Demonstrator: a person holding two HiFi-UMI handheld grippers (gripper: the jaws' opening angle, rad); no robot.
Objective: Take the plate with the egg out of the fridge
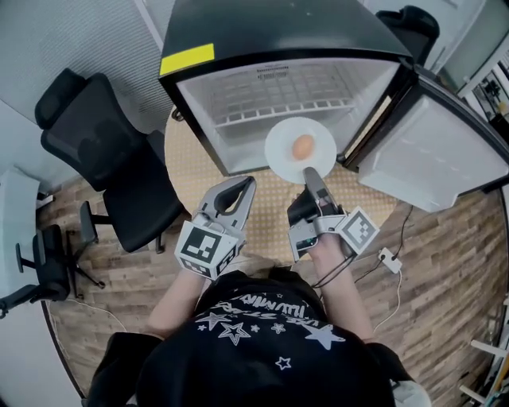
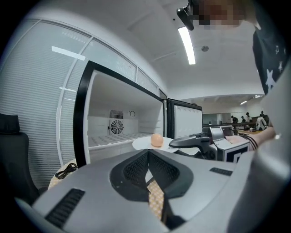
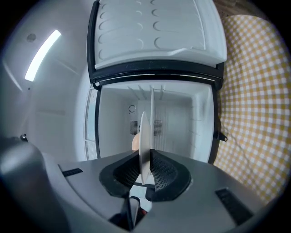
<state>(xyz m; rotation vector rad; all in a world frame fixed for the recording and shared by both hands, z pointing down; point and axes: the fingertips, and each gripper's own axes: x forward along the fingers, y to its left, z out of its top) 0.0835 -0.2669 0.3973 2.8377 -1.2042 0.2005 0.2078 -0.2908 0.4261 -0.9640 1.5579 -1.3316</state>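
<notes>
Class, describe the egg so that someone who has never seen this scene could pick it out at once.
Find the black fridge on the checked table, its door swung open. At its open front, the right hand-held gripper holds a white plate by the rim. The egg lies on that plate: the only small, rounded, brownish thing there.

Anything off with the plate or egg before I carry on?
Nothing stands out. The plate is roughly level in front of the open fridge, pinched at its near rim by the right gripper; the egg sits whole near its middle. Nothing spilled.
</notes>
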